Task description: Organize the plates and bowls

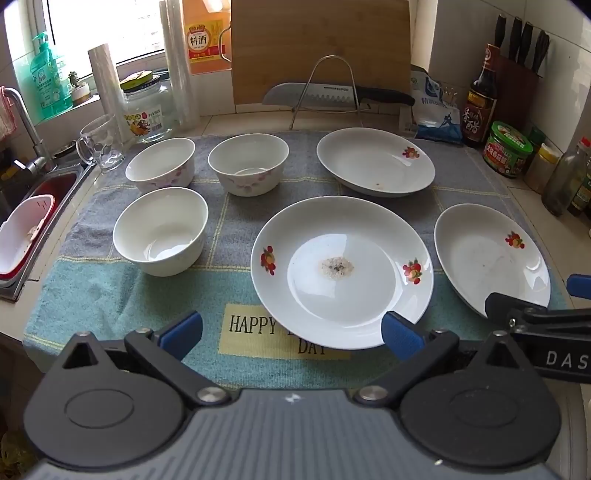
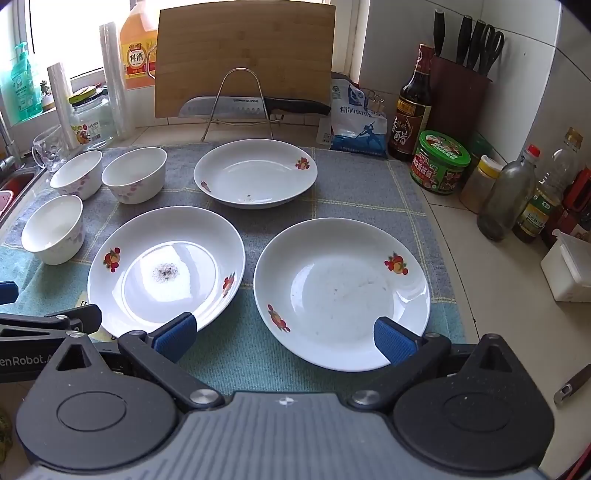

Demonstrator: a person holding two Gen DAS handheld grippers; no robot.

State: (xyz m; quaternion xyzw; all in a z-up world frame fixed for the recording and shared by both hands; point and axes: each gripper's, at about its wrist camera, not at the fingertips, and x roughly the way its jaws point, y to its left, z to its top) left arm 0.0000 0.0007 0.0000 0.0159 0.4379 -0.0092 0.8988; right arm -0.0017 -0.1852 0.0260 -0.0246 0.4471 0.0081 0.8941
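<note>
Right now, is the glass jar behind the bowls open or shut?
Shut: the glass jar carries its yellow-green lid on top in both views.

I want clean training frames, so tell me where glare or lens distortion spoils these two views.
Left wrist view: the window is blown out white, and the fisheye bends the grey-and-teal checked cloth edges. Right wrist view: a bright sheen covers the centre of the near-left white flowered plate, and the dark corners vignette.
</note>
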